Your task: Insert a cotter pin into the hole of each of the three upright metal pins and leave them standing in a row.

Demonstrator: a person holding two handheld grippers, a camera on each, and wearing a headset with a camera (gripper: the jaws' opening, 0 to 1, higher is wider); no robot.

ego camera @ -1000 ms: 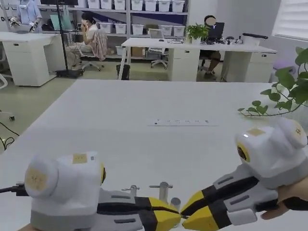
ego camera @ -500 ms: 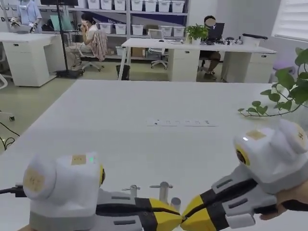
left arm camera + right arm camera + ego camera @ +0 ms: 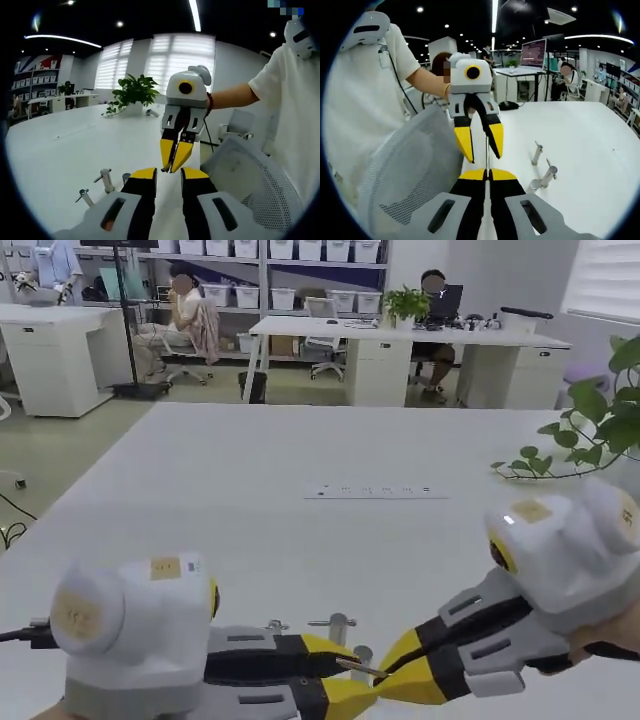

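Three upright metal pins stand close together near the table's front edge: one [image 3: 338,628], one [image 3: 275,626] and a shorter one [image 3: 362,653]. The first two carry a thin cross piece at the top. My right gripper [image 3: 388,682] is shut on a thin cotter pin [image 3: 358,668], which sticks out of its jaws [image 3: 486,150] toward the left gripper. My left gripper [image 3: 350,680] is open, its jaws spread on either side of the cotter pin's free end without gripping it. The left gripper view shows the metal pins [image 3: 106,179] to the left of its jaws.
The white table [image 3: 300,470] stretches away with a pale strip [image 3: 375,493] lying mid-table. A leafy plant [image 3: 590,430] reaches in at the right edge. A mesh chair [image 3: 415,165] and the person's body sit behind the grippers. Desks and seated people fill the room beyond.
The left gripper's jaws have parted where both tips met before. The cotter pin now shows between the grippers, held by the right one. The view has shifted slightly.
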